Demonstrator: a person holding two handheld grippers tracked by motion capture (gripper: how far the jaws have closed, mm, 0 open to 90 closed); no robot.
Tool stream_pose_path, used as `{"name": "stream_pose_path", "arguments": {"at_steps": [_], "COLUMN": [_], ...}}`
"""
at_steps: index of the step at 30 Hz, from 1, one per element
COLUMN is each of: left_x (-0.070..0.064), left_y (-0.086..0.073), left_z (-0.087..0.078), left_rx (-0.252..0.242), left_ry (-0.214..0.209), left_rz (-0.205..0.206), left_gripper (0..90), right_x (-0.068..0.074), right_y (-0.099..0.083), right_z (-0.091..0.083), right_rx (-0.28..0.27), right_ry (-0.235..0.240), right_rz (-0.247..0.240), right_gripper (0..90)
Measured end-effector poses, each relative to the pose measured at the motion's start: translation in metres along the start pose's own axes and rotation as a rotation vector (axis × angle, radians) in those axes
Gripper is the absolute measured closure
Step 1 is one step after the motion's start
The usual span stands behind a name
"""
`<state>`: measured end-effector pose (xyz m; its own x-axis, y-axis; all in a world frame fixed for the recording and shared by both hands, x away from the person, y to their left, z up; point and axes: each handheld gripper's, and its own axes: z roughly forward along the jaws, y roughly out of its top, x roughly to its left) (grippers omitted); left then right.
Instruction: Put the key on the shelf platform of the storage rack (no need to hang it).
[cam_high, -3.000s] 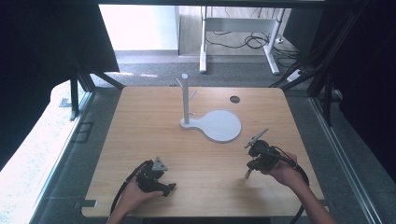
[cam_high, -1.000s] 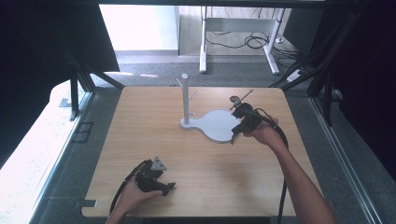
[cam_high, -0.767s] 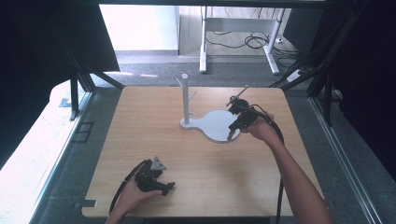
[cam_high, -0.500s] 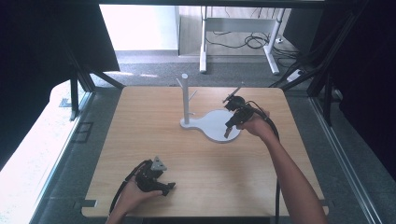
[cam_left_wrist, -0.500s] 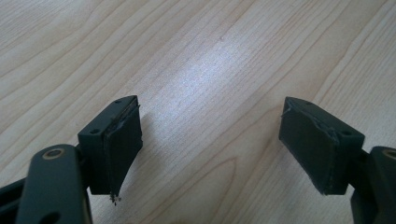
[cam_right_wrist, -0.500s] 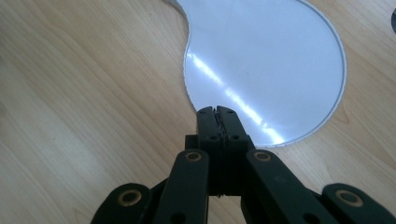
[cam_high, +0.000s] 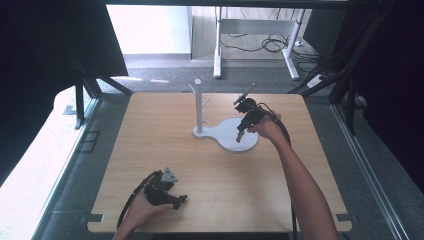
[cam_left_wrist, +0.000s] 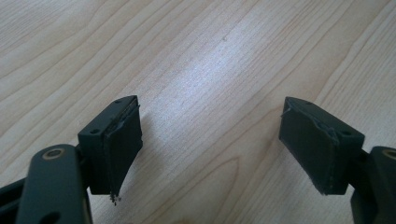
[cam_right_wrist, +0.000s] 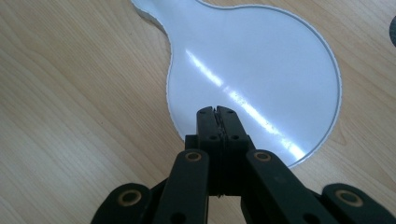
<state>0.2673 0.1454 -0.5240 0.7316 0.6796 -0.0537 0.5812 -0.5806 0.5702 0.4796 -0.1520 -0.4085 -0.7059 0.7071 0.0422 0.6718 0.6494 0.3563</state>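
A white stand with a flat round base (cam_high: 235, 134) and an upright post (cam_high: 198, 104) with short pegs sits at the table's middle back. My right gripper (cam_high: 240, 136) hovers over the round base (cam_right_wrist: 261, 74), jaws pressed together and holding nothing, tips pointing down at the white plate. My left gripper (cam_high: 177, 199) rests near the front edge of the wooden table (cam_high: 150, 135), held by a hand. In the left gripper view its two black pads (cam_left_wrist: 119, 144) stand wide apart over bare wood (cam_left_wrist: 210, 70) with nothing between them.
A small dark round hole (cam_right_wrist: 392, 31) lies in the tabletop just beyond the white base. Black cables trail from both grippers toward the table's front. A desk frame (cam_high: 250, 30) and floor cables stand beyond the table's far edge.
The right gripper has travelled from the table's front right up to the white base and edged left over it. The left gripper has stayed put.
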Motion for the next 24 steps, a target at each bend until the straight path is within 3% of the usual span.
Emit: {"name": "stream_pose_path", "arguments": {"at_steps": [24], "left_x": [0.003], "left_y": [-0.001], "left_z": [-0.003], "left_rx": [-0.013], "left_ry": [0.01], "left_rz": [-0.011], "left_gripper": [21.5], "right_x": [-0.022], "right_y": [0.024], "right_z": [0.023], "right_rx": [0.003], "right_ry": [-0.04], "right_rz": [0.076], "right_gripper": [90.0]}}
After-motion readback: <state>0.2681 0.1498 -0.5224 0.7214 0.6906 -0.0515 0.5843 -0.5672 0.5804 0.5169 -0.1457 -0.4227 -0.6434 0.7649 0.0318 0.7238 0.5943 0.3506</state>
